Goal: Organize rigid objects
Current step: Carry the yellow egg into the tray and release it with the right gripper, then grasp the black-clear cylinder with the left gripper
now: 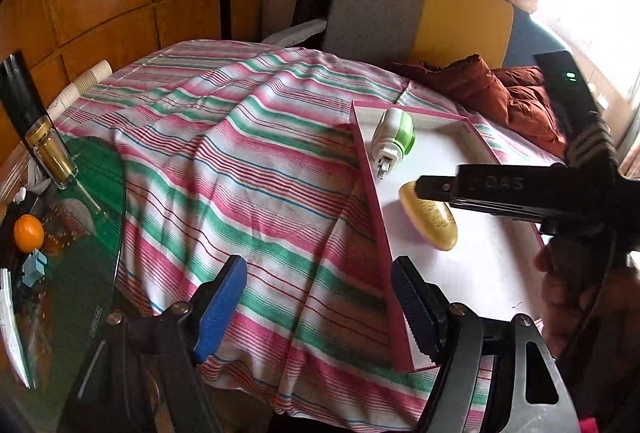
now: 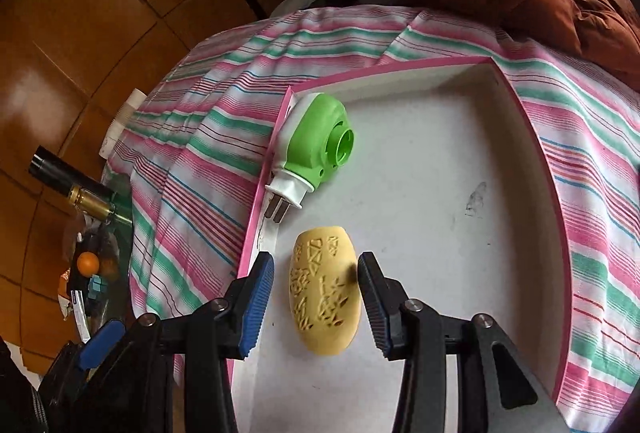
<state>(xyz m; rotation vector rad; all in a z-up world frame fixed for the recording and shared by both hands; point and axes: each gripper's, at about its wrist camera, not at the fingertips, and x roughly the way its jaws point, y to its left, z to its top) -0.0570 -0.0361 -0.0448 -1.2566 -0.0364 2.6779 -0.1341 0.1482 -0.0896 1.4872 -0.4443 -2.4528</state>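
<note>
Right wrist view: right gripper [image 2: 316, 299] tilts down, released, straddling the yellow oval piece [image 2: 324, 293] without touching.

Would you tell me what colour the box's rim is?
Pink, with a white inside; the box shows best in the right wrist view.

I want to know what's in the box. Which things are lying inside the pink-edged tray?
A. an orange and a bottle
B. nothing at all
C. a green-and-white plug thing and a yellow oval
C: the green-and-white plug device and the yellow oval piece both lie on the tray's white floor.
</note>
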